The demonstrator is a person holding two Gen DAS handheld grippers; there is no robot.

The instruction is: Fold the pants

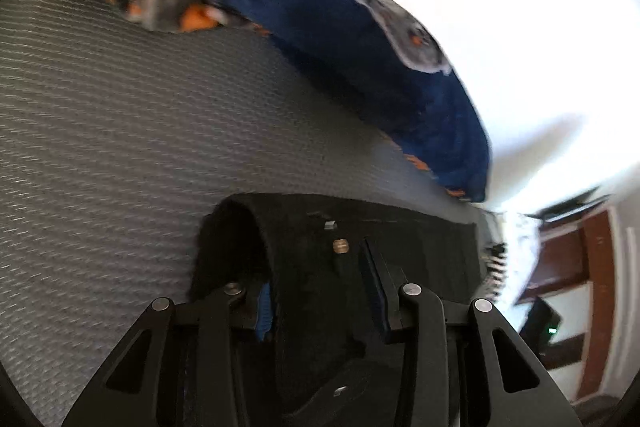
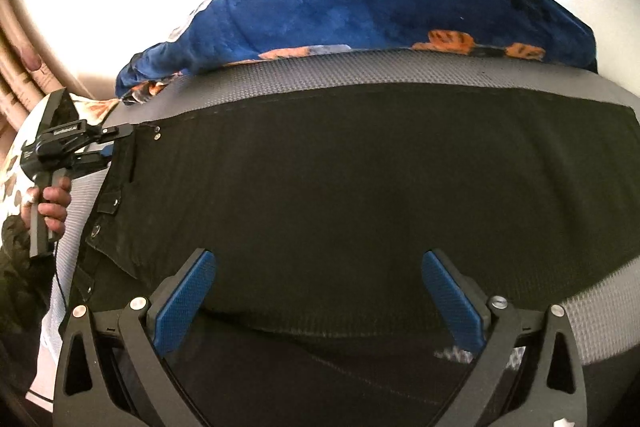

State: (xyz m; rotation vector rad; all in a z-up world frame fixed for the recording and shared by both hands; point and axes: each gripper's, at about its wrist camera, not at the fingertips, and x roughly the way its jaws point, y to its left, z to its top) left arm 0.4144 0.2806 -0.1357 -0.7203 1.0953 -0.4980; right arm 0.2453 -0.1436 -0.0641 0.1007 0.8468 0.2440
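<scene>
Black pants [image 2: 360, 179] lie spread across a grey textured mat [image 2: 360, 71]. Their waistband with metal studs is at the left in the right wrist view. My left gripper [image 1: 320, 287] has its jaws around the waistband corner [image 1: 304, 247], with fabric between the fingers. It also shows in the right wrist view [image 2: 116, 143], gripping that corner. My right gripper [image 2: 320, 291] is open wide and hovers over the near edge of the pants, holding nothing.
A blue blanket with orange and grey patches [image 2: 380, 7] is heaped along the far edge of the mat, and it also shows in the left wrist view [image 1: 320, 27]. A white wall is behind it. Brown wooden furniture [image 1: 580, 255] stands at right.
</scene>
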